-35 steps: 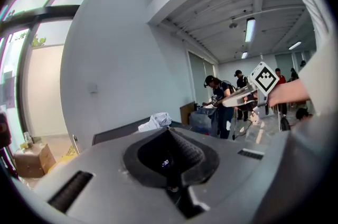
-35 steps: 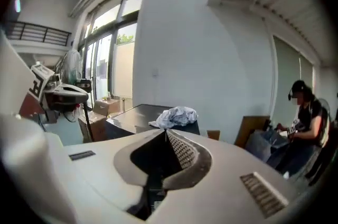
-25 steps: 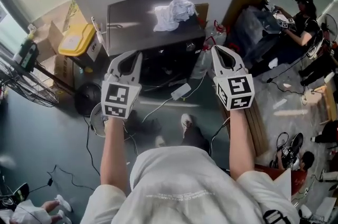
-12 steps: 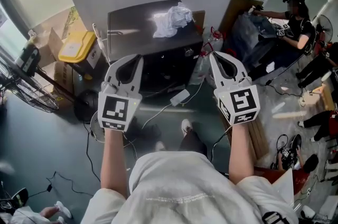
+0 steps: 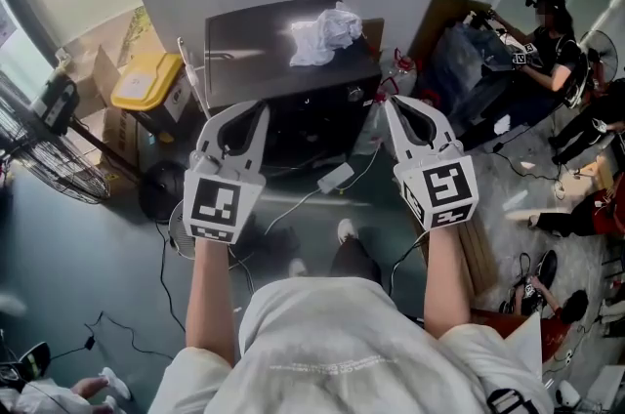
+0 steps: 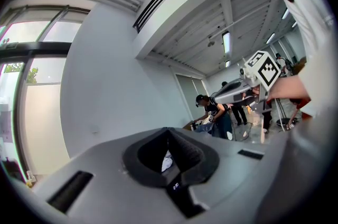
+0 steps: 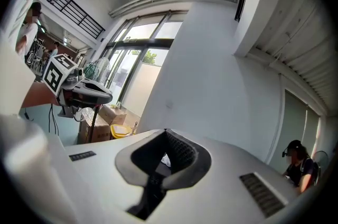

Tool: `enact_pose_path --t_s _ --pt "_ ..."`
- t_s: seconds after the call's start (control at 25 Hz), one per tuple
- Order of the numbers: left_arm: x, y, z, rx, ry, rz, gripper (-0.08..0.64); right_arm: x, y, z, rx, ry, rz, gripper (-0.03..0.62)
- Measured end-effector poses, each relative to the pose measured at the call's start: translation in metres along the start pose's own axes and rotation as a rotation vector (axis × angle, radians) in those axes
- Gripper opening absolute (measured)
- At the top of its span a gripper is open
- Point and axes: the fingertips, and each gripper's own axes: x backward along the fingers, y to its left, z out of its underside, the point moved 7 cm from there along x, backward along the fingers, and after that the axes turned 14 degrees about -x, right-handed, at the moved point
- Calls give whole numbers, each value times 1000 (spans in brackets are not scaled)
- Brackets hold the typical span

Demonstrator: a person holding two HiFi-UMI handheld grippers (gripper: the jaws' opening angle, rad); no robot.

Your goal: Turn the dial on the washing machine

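The washing machine (image 5: pixel 273 36) is a dark grey box against the wall, with a crumpled white cloth (image 5: pixel 327 29) on its lid. A small round dial (image 5: pixel 354 95) shows on the dark front panel, near its right end. My left gripper (image 5: pixel 260 107) hangs in the air before the machine's front, left of centre, shut and empty. Just right of the dial, and apart from it, my right gripper (image 5: pixel 388 101) is held level, shut with nothing in it. In the left gripper view the left gripper's (image 6: pixel 168 129) tips meet, as do the right gripper's (image 7: pixel 166 131) in the right gripper view.
A yellow-lidded box (image 5: pixel 145 80) and cardboard cartons stand left of the machine, with a floor fan (image 5: pixel 59 168) beyond. A white adapter (image 5: pixel 335 176) and cables lie on the floor before the machine. Wooden boards (image 5: pixel 476 246) lie at right. A seated person (image 5: pixel 547 36) works at far right.
Both grippers have risen a little and drifted slightly towards the machine, still side by side and shut. The person at far right has shifted their arms.
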Motion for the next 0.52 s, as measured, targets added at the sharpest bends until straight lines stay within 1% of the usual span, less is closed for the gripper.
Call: enact_pose_path --t_s 0.52 --pt "0 7 15 24 12 -5 15 -12 7 7 -4 15 -1 15"
